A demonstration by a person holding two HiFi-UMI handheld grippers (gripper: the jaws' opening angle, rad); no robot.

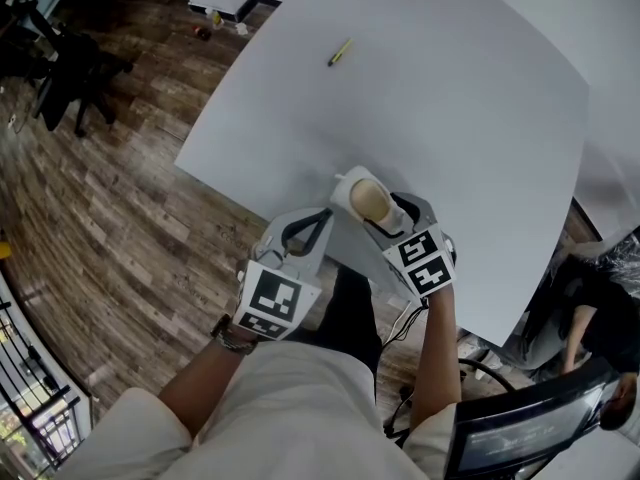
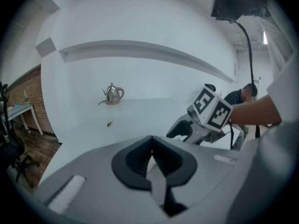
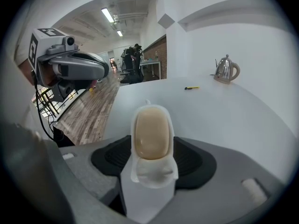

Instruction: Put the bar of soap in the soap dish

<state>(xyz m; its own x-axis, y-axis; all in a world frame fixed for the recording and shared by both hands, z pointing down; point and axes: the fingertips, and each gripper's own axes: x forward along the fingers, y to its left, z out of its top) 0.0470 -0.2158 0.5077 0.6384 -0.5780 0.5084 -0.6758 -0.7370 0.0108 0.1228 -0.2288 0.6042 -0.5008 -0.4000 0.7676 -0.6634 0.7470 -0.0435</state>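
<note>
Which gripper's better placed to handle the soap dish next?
Right, probably. The soap dish, bar of soap inside, sits between the right gripper's open jaws; the left gripper is shut, alongside.

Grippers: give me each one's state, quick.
Left gripper: closed, empty.
Right gripper: open, jaws on either side of the soap dish, which holds the bar of soap.

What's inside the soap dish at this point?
A tan bar of soap lies in the white soap dish and fills most of it. The soap covers its own underside and the dish's floor, so anything beneath it cannot be seen.
</note>
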